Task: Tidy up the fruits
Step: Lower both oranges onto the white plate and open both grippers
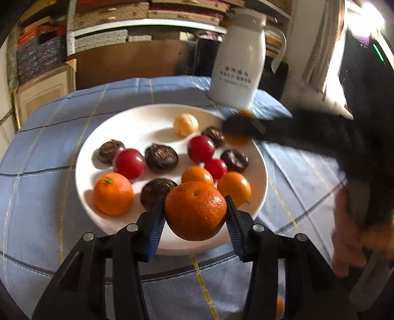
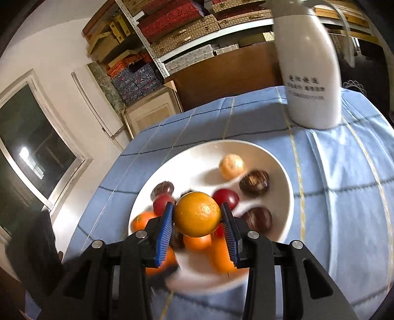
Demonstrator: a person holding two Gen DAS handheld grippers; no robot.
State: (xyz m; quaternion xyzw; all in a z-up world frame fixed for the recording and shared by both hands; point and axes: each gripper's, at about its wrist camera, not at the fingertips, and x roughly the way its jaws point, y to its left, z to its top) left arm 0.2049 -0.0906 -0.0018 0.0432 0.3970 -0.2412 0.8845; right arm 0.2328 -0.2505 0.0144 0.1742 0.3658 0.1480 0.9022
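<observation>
1. The left gripper (image 1: pixel 195 211) grips a large orange (image 1: pixel 195 210) between its 2 blue-padded fingers (image 1: pixel 155 229); both pads press against the sides of the fruit, which hangs over the near rim of the white plate (image 1: pixel 138 118).
2. The right gripper (image 2: pixel 197 216) clamps a smaller, yellower orange (image 2: pixel 197 214) in the same way, above the near-left part of the plate as seen from the right wrist.
3. In the left wrist view, the right gripper appears as a dark blurred bar at the far-right rim of the plate, with an orange patch at its tip; the detail there is too smeared to read further. A hand (image 1: pixel 354 236) shows at the right edge of that view.
4. The plate rests on a table covered by a blue checked cloth (image 1: pixel 49 152).
5. Fruit on the plate, left wrist view:
   - 3 oranges (image 1: pixel 112 193) along the near side;
   - 3 red round fruits (image 1: pixel 129 163) across the middle;
   - 5 dark brown round items (image 1: pixel 161 157) scattered among them;
   - 1 pale yellow-tan ball (image 1: pixel 186 124) toward the far side.
6. A white bottle (image 2: pixel 310 73) with printed characters stands upright on the cloth beyond the far-right rim of the plate.
7. Shelves of stacked boxes (image 2: pixel 172 22) stand behind the table.
</observation>
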